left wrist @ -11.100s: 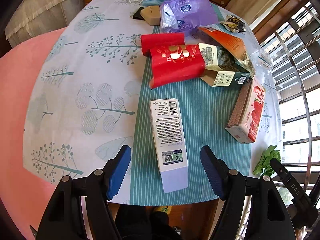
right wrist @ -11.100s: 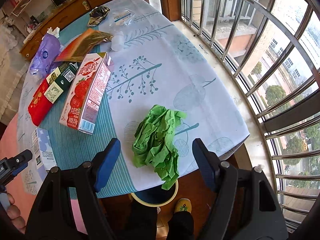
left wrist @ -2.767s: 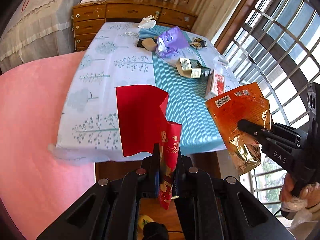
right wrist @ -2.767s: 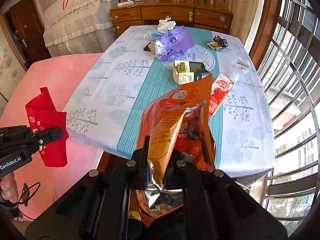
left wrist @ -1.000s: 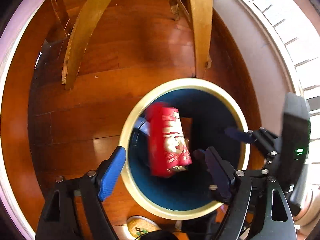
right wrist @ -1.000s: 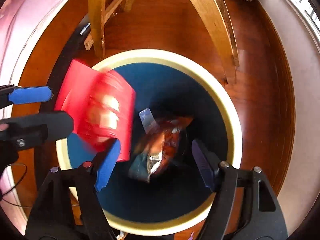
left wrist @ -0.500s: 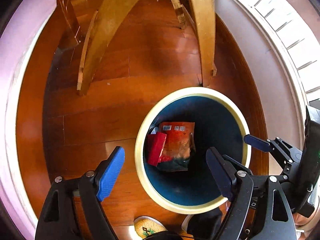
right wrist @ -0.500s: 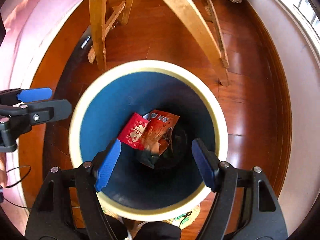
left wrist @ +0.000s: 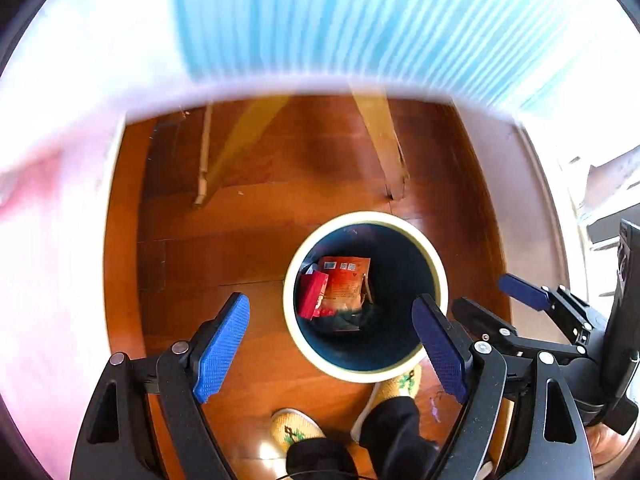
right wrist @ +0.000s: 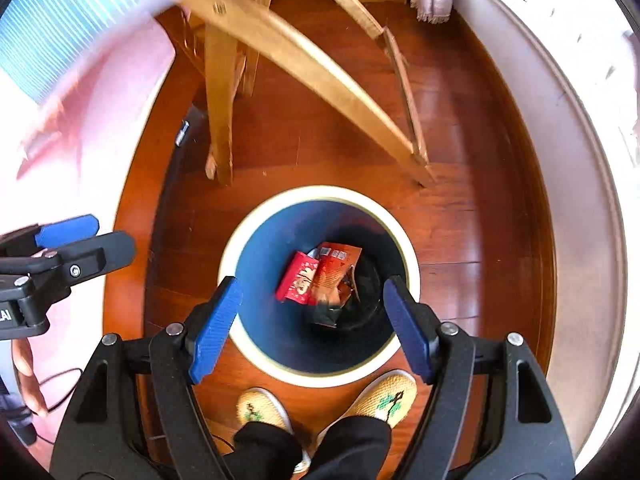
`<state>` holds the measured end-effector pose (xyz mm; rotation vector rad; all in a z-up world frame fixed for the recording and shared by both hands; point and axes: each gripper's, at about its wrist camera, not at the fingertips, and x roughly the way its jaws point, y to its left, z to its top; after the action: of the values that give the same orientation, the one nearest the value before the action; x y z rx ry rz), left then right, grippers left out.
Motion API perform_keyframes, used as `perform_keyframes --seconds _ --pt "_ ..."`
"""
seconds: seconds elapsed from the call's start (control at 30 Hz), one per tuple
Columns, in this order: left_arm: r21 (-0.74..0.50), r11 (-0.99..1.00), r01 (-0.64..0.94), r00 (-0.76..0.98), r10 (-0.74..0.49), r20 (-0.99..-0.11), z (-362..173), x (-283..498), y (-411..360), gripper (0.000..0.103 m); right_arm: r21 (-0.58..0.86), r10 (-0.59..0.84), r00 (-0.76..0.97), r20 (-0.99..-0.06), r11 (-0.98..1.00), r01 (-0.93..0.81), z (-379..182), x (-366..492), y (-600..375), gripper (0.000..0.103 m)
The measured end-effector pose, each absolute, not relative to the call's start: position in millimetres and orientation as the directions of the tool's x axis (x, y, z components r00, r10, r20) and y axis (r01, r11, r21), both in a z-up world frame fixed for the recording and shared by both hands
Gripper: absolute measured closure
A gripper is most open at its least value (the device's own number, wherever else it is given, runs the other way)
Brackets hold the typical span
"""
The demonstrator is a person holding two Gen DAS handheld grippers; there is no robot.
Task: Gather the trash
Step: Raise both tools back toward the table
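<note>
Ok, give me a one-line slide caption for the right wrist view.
Open right gripper above a bin holding a red packet and an orange bag, slippers beside it.

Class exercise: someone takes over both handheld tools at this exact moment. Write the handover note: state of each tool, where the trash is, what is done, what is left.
Left tool: open, holding nothing.
Right tool: open, holding nothing.
Both point down over the waste bin on the wooden floor, by the person's slippers.
In the bin: red packet and orange snack bag, lying side by side.
Done: those two pieces are binned.
Left: the tabletop is out of clear view in both cameras, only its blurred cloth edge shows; check it for remaining trash.
</note>
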<state>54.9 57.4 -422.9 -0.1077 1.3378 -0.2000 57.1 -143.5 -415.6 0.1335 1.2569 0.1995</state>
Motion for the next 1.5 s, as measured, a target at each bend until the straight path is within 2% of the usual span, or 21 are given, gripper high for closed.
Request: perform_keyframes --seconds 0.37,0.57,0.8,0.9,1.17,1.5 --pt "-0.196 0.980 0.045 0.332 -0.200 -0.922 -237 41 77 0.018 0.254 0.262 0.402 -0.878 0.964 -0.074 -230 37 -139 0.032" --pt "-0.213 0.973 0.086 0.438 -0.229 -0.869 -121 31 85 0.018 0.266 0.273 0.501 -0.821 0.960 -0.088 -122 25 -136 0.032" --pt "-0.197 0.971 0.137 0.538 -0.240 -0.808 -16 17 95 0.018 0.250 0.270 0.604 -0.750 0.961 -0.119 -24 9 -126 0.032" --pt "-0.221 0.966 0.134 0.563 -0.258 -0.785 16 16 101 0.018 0.238 0.266 0.643 -0.718 0.962 -0.133 9 0 -122 0.032" --pt "-0.228 0.960 0.163 0.610 -0.280 -0.742 78 26 114 0.027 0.190 0.221 0.745 -0.629 0.973 -0.128 85 -6 -117 0.032" --pt "-0.175 0.973 0.150 0.648 -0.230 -0.726 108 79 112 0.027 0.184 0.196 0.785 -0.588 0.977 -0.106 111 37 -143 0.032"
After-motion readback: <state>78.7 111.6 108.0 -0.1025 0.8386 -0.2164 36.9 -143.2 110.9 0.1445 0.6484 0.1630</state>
